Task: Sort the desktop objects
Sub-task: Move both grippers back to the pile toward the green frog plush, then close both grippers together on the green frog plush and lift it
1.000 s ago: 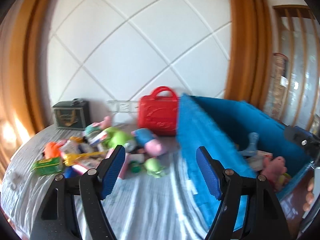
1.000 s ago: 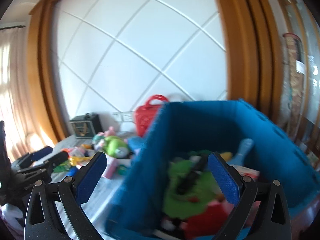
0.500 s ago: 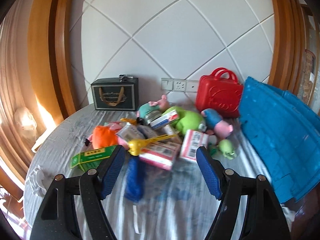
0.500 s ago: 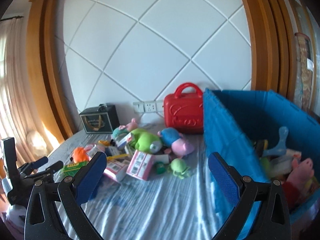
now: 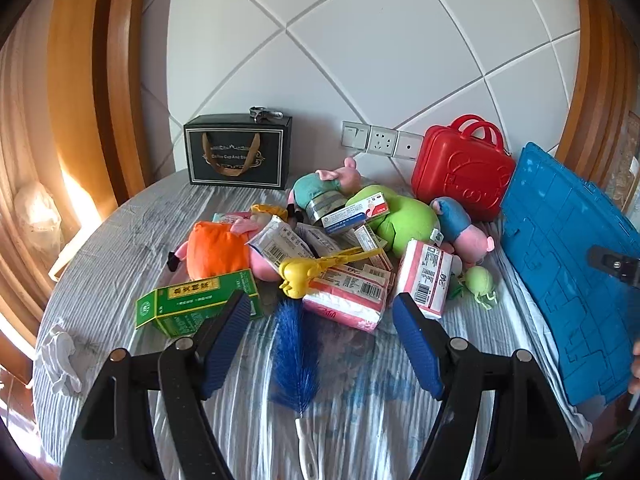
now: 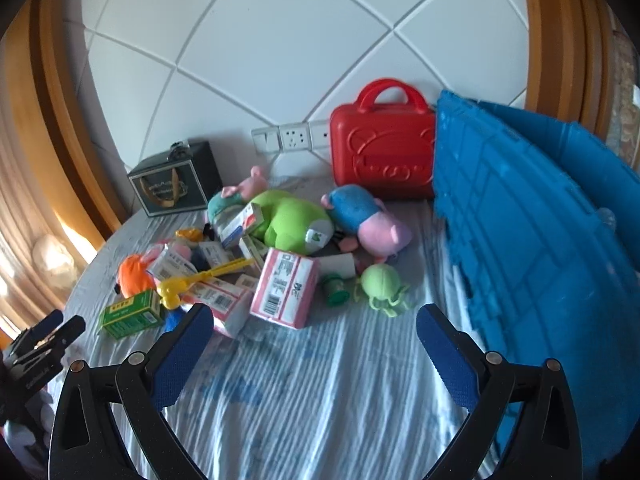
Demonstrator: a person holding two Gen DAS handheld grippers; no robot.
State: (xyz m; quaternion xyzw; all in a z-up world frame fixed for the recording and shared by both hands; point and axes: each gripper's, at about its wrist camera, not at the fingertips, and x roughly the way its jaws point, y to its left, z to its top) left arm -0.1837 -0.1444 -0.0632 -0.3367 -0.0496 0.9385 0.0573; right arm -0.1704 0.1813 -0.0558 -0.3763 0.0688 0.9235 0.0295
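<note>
A heap of toys and boxes lies on the striped cloth: a green plush (image 5: 404, 220) (image 6: 290, 220), a blue and pink plush pig (image 6: 366, 214), an orange plush (image 5: 216, 250), a yellow toy grabber (image 5: 316, 266), pink tissue packs (image 5: 426, 276) (image 6: 286, 286), a green box (image 5: 196, 300) and a small green octopus (image 6: 382, 284). A blue brush (image 5: 294, 356) lies between the pads of my left gripper (image 5: 320, 336), which is open and holds nothing. My right gripper (image 6: 312, 340) is open and empty, short of the heap. The blue crate (image 5: 568, 264) (image 6: 532, 232) stands at the right.
A red toy case (image 5: 464, 168) (image 6: 382, 152) and a black gift box (image 5: 238, 152) stand against the white wall with its sockets (image 5: 378, 140). A white crumpled thing (image 5: 60, 356) lies near the table's left edge. The left gripper's tip (image 6: 44, 340) shows at the right view's lower left.
Both views have swung left from the blue crate to the heap and come lower and closer. The brush now lies between the left gripper's pads. Neither gripper's jaws changed.
</note>
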